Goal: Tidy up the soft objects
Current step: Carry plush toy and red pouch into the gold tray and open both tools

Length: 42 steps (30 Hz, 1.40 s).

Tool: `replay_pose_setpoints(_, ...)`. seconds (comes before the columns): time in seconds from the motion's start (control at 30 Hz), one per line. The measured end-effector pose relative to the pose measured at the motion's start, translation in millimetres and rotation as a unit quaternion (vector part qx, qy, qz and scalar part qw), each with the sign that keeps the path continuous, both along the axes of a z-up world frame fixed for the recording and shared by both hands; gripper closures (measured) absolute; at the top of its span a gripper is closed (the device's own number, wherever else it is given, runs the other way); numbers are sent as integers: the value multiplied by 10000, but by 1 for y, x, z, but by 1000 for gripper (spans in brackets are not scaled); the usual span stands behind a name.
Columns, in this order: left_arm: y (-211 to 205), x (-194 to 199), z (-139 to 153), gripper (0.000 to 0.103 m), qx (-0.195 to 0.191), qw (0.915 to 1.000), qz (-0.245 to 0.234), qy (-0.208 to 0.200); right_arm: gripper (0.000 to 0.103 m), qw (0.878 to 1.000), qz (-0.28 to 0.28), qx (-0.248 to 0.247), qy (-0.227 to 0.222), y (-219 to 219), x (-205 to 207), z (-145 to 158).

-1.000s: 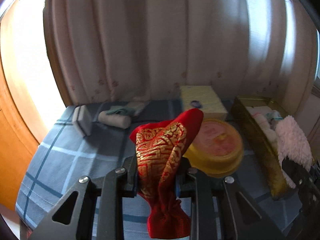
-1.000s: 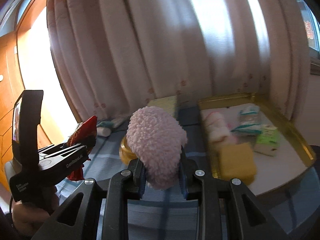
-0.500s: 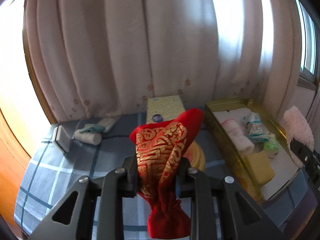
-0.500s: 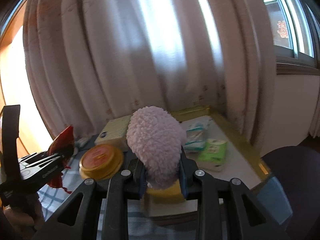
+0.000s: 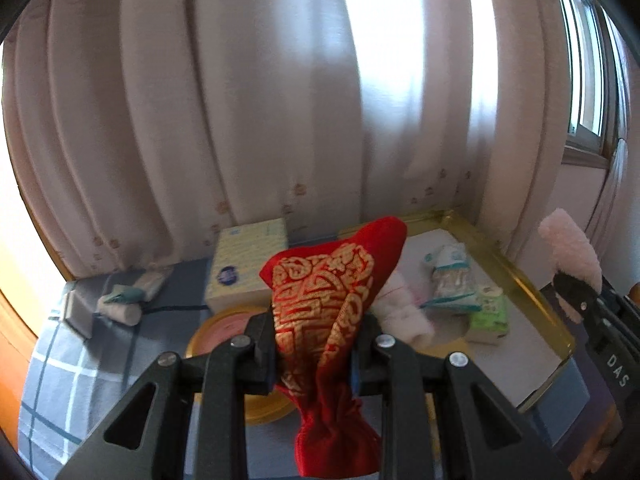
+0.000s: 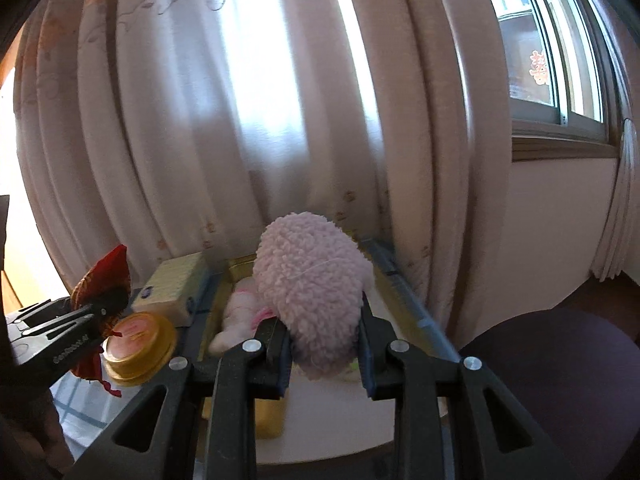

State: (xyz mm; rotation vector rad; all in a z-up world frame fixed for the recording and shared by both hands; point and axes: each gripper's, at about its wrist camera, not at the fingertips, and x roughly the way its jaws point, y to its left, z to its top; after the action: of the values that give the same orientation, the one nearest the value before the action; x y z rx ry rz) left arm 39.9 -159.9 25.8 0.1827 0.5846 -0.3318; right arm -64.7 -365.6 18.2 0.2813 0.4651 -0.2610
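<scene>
Your left gripper clamps the red brocade pouch; your right gripper pinches the pink fleece piece. Both hang above the gold-rimmed tray, which already holds tissue packs. The rolled cloth on the tablecloth remains.

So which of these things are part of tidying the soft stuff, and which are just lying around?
Part of the job:
- red and gold pouch, held in the left tongs
- fluffy pink item, held in the right tongs
- gold tray

Just lying about:
- tissue box
- round yellow tin
</scene>
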Motion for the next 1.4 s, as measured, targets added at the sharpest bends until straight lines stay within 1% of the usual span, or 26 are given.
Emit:
replay_pose_setpoints(0.13, -22, 4, -1, 79, -14, 9999, -132, 79, 74, 9999, -106, 6, 110, -18, 9, -3)
replay_pose_setpoints(0.3, -47, 10, -5, 79, -13, 9995, -241, 210, 74, 9994, -55, -103, 331, -26, 23, -9)
replay_pose_setpoints(0.43, -65, 18, -11, 79, -22, 9990, -265, 364, 74, 9987, 10, 9, 501, -32, 35, -17)
replay_pose_setpoints(0.57, -78, 31, -17, 79, 43, 9983, -225, 539, 74, 9981, 74, 71, 614, -39, 51, -16)
replay_pose_setpoints(0.73, -87, 47, -26, 79, 77, 9968, -193, 778, 74, 9965, 212, 39, 803, -44, 70, -12)
replay_pose_setpoints(0.97, -97, 60, -43, 79, 161, 9940, -228, 1062, 74, 9906, 449, 148, 1284, -44, 90, -25)
replay_pose_setpoints(1.13, -103, 64, -51, 79, 216, 9925, -292, 1165, 74, 9866, 585, 207, 1510, -45, 98, -35)
replay_pose_setpoints(1.2, -107, 64, -52, 78, 272, 9924, -360, 1142, 70, 9859, 649, 248, 1524, -45, 99, -38)
replay_pose_setpoints(1.23, -108, 63, -51, 71, 306, 9926, -379, 1115, 66, 9860, 680, 259, 1500, -45, 99, -39)
replay_pose_setpoints(1.27, -108, 62, -50, 64, 348, 9930, -358, 1069, 60, 9864, 676, 258, 1474, -46, 98, -40)
replay_pose_setpoints(1.3, -107, 63, -50, 59, 388, 9935, -281, 1032, 57, 9865, 588, 232, 1511, -47, 97, -40)
replay_pose_setpoints(1.33, -105, 64, -49, 49, 368, 9937, -238, 1031, 55, 9864, 516, 231, 1541, -48, 99, -41)
replay_pose_setpoints(1.37, -102, 65, -48, 40, 319, 9938, -208, 1042, 53, 9867, 494, 290, 1519, -51, 98, -41)
replay_pose_setpoints(1.4, -99, 66, -46, 35, 271, 9938, -163, 1066, 51, 9869, 504, 424, 1473, -56, 96, -41)
